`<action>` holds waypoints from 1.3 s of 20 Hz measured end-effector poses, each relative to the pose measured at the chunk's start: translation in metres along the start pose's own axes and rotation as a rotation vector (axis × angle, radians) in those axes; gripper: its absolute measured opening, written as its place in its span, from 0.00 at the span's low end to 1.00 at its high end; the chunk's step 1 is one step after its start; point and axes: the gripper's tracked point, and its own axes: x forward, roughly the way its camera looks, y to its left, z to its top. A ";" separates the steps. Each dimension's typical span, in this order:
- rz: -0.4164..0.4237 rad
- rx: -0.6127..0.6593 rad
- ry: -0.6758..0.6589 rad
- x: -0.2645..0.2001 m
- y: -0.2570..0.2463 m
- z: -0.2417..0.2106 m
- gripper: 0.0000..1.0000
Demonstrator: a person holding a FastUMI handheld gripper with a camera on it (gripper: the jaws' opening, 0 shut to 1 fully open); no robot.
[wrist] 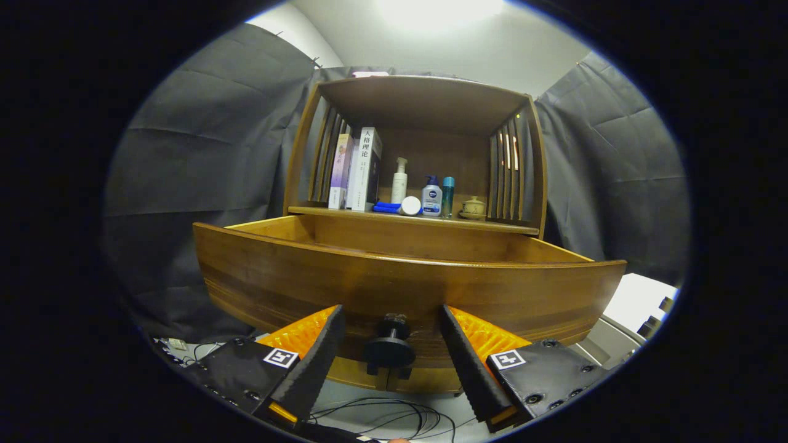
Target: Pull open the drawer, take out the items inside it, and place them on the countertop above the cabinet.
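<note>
Two fingers of our gripper (391,320) stand wide apart, holding nothing, either side of the black knob (389,348) without touching it, since the drawer (406,289) already juts out towards us, its inside hidden behind the front, below the countertop (523,229) with its bottles and books

The gripper (390,314) fingers (317,363) are spread wide, gripping nothing.
</note>
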 end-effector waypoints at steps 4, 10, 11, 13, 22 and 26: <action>-0.021 -0.016 -0.007 0.006 0.002 0.000 0.98; -0.009 -0.046 -0.033 0.007 0.009 0.006 0.98; -0.014 -0.038 -0.039 0.010 0.010 0.008 0.98; -0.020 -0.026 -0.035 0.015 0.010 0.010 0.98; -0.034 -0.027 -0.024 0.035 0.009 0.015 0.98; -0.035 -0.023 -0.008 0.055 0.010 0.017 0.98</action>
